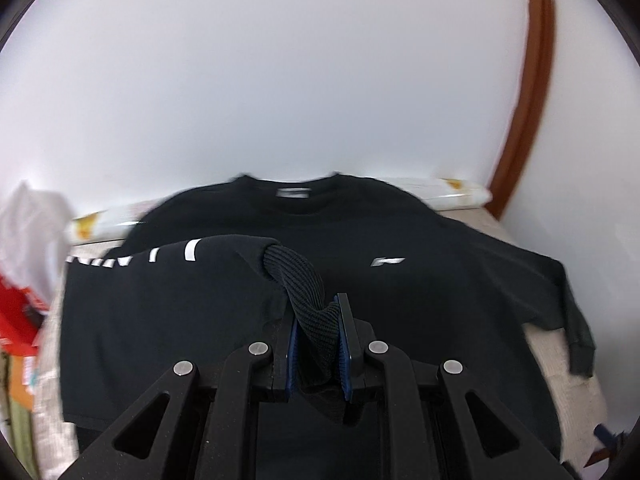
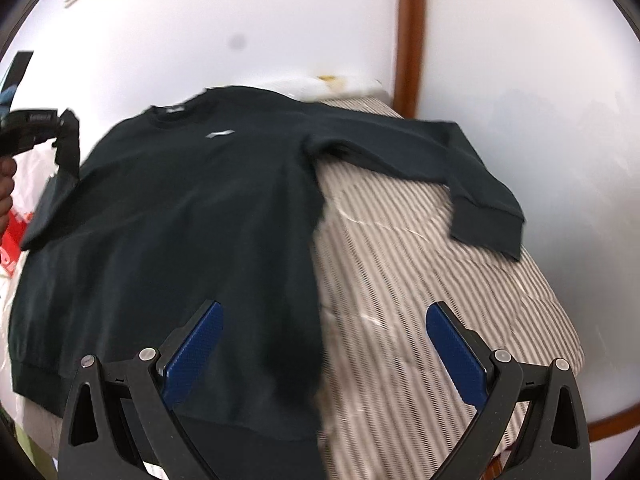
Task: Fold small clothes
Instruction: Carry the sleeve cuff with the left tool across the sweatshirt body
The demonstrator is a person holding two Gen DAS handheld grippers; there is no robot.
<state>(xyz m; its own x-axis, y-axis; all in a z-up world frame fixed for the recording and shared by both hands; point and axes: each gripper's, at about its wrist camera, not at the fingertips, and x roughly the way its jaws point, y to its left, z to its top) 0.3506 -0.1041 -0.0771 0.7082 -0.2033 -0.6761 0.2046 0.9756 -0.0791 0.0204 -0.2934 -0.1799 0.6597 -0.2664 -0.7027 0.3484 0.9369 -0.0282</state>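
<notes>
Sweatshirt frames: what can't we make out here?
- Sleeve print, left wrist view: white letters motion-blurred, unreadable.
- Neck label, left wrist view: blurred, too small to read.
- Sweatshirt hem, right wrist view: near edge hidden behind the open right claw.
- Cuff end, left wrist view: hidden between the pads of the shut left claw.
- Red item, left wrist view: cut off by the frame edge.

You face a plain white wall (image 2: 280, 20) with a brown wooden strip (image 2: 408, 32) running up it; the bed cover (image 2: 400, 260) is striped.
</notes>
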